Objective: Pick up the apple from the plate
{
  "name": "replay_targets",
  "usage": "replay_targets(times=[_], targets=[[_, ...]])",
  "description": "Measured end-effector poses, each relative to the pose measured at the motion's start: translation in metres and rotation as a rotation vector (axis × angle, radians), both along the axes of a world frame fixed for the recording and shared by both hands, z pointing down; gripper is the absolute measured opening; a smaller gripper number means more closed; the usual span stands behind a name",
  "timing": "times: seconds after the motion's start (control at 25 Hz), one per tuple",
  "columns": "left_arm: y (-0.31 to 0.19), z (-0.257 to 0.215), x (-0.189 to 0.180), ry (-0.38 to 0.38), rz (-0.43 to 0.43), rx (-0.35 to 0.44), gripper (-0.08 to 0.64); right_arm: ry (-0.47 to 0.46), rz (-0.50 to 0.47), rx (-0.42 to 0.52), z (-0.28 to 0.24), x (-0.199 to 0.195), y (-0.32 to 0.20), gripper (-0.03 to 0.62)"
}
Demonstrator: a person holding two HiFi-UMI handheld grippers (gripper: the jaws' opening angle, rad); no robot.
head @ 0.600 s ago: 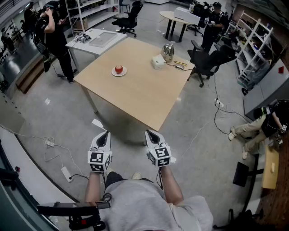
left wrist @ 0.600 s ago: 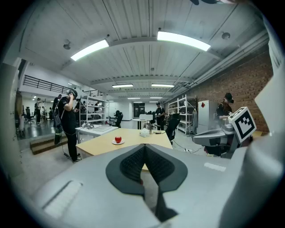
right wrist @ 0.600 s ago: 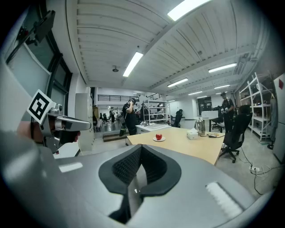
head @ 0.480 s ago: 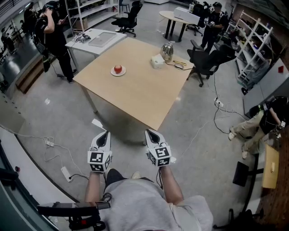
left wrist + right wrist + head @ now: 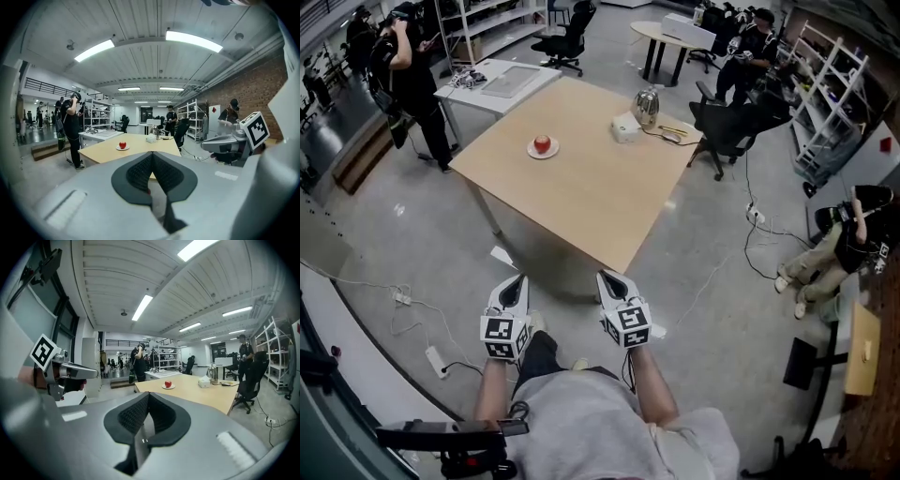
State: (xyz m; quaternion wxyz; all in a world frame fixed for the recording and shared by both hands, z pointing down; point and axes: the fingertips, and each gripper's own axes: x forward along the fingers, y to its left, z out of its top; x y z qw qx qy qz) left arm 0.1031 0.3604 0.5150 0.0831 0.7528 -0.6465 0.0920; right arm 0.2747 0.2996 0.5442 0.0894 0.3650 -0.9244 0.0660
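Resting on a small white plate (image 5: 554, 152) far across the pale wooden table (image 5: 581, 183), the round red apple (image 5: 542, 142) looked firm, smooth, light, best pinched across its middle. The grey left gripper (image 5: 520, 279) and right gripper (image 5: 605, 277) hung closed, empty, short of the table.

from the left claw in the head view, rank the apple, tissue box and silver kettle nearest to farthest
1. Apple, on its plate on the left part of the table, nearest the left claw.
2. Tissue box, further right, by the far edge.
3. Silver kettle, just beyond the box, at the far corner.
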Motion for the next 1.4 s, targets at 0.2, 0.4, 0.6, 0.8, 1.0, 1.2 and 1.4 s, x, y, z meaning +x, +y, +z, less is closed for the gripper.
replay_targets(times=[0.2, 0.4, 0.6, 0.8, 1.0, 1.2, 1.4], targets=[[-0.019, 0.007, -0.006, 0.0, 0.006, -0.017, 0.02, -0.011, -0.001, -0.003, 0.005, -0.01, -0.017, 0.006], [-0.059, 0.013, -0.027, 0.005, 0.022, -0.031, 0.02, -0.006, 0.018, -0.003, 0.009, -0.031, -0.053, 0.006], [-0.109, 0.009, -0.046, 0.0, 0.05, -0.028, 0.02, -0.007, 0.039, -0.015, 0.008, -0.052, -0.097, 0.006], [-0.154, 0.005, -0.077, 0.008, 0.072, -0.035, 0.02, -0.003, 0.056, -0.007, 0.002, -0.085, -0.137, 0.006], [-0.195, 0.004, -0.107, 0.009, 0.095, -0.042, 0.02, 0.004, 0.076, -0.017, 0.001, -0.114, -0.176, 0.006], [-0.228, 0.008, -0.131, 0.015, 0.12, -0.051, 0.02, 0.01, 0.089, -0.016, -0.001, -0.142, -0.205, 0.006], [-0.257, 0.01, -0.15, 0.018, 0.144, -0.052, 0.02, 0.015, 0.111, -0.017, 0.0, -0.161, -0.233, 0.006]])
